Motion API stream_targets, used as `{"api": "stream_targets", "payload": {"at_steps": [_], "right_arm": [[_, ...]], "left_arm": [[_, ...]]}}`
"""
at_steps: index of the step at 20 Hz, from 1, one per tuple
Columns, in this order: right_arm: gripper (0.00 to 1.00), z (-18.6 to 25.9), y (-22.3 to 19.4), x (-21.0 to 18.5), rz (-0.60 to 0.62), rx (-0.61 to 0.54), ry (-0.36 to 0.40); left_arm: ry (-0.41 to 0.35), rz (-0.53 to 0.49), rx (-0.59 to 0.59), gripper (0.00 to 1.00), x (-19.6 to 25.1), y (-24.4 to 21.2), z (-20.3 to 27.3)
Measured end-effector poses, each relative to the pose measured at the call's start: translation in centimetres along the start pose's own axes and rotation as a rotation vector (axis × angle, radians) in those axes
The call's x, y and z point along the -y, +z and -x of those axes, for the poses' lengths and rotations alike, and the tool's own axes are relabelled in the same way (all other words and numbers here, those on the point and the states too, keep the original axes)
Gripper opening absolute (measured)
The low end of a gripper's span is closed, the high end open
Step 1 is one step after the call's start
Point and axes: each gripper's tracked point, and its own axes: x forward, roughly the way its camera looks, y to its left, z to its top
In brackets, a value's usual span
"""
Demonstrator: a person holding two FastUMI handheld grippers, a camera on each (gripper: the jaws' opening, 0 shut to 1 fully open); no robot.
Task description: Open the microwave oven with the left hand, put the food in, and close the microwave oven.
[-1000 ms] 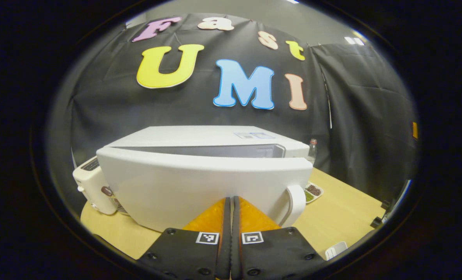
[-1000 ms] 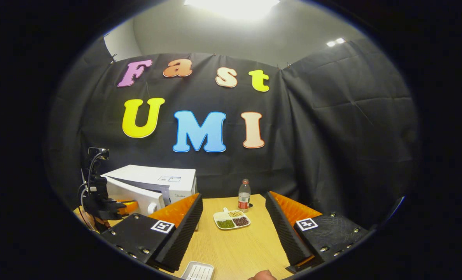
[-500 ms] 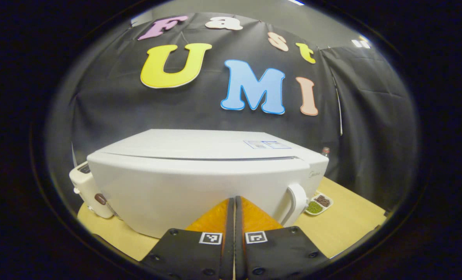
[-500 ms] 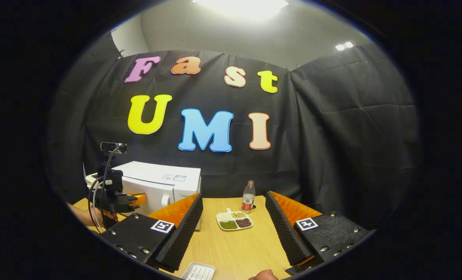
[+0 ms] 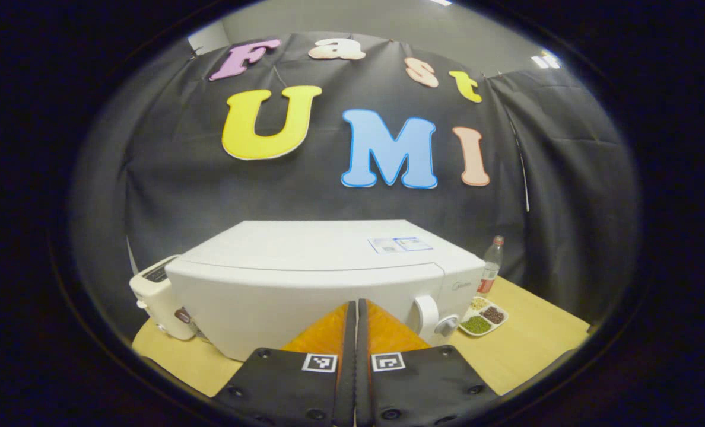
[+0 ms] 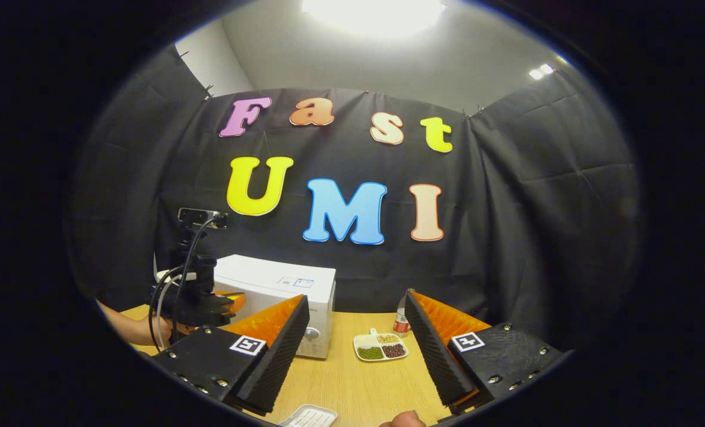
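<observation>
A: Left hand-held gripper point(image 5: 353, 308) — fingers pressed flat together, nothing between them. Tips sit right at the front of the microwave oven point(image 5: 323, 279); can't tell whether they touch it.

B: Door?

A: Door point(image 5: 305, 302) flush with the body, closed. White handle point(image 5: 425, 313) at its right edge, a round knob point(image 5: 446, 325) just beside that on the control panel.

B: And the food?

A: A small divided dish point(image 5: 483, 315) on the wooden counter point(image 5: 530, 338), just right of the oven. Green, dark red and pale beans, one kind to a compartment. Same dish point(image 6: 381, 347) in the right gripper view, between that gripper's two fingers as seen from behind, well beyond them.

B: Right hand-held gripper?

A: Right hand-held gripper point(image 6: 357, 344) spread wide, holding nothing, up above the counter.

B: Anything else on the counter?

A: A plastic bottle point(image 5: 492, 265) with a red label behind the dish, near the black cloth wall. A cream toaster point(image 5: 159, 296) against the oven's left side. A white ridged tray point(image 6: 308, 417) at the near edge, below the right gripper.

B: The person?

A: A forearm point(image 6: 128, 325) at far left in the right gripper view, holding the left gripper in front of the oven, cables looping off it.
</observation>
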Motion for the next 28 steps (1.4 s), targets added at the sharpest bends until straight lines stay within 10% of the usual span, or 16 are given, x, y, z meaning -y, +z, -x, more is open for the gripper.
{"api": "stream_targets", "payload": {"at_steps": [19,25,26,28], "right_arm": [[0.98,6.7,1.7,1.7,-0.048,0.088,0.219],[0.98,7.5,2.1,0.4,-0.077,0.083,0.187],[0.98,7.6,2.1,0.1,-0.082,0.084,0.18],[0.98,7.7,2.0,-0.7,-0.096,0.082,0.174]], "left_arm": [[0.221,-0.057,0.201,0.09,3.2,6.2,29.2],[0.215,-0.07,0.213,0.5,1.8,6.0,32.2],[0.215,-0.076,0.218,0.76,1.4,6.1,32.6],[0.228,-0.086,0.228,0.92,0.3,6.1,33.3]]}}
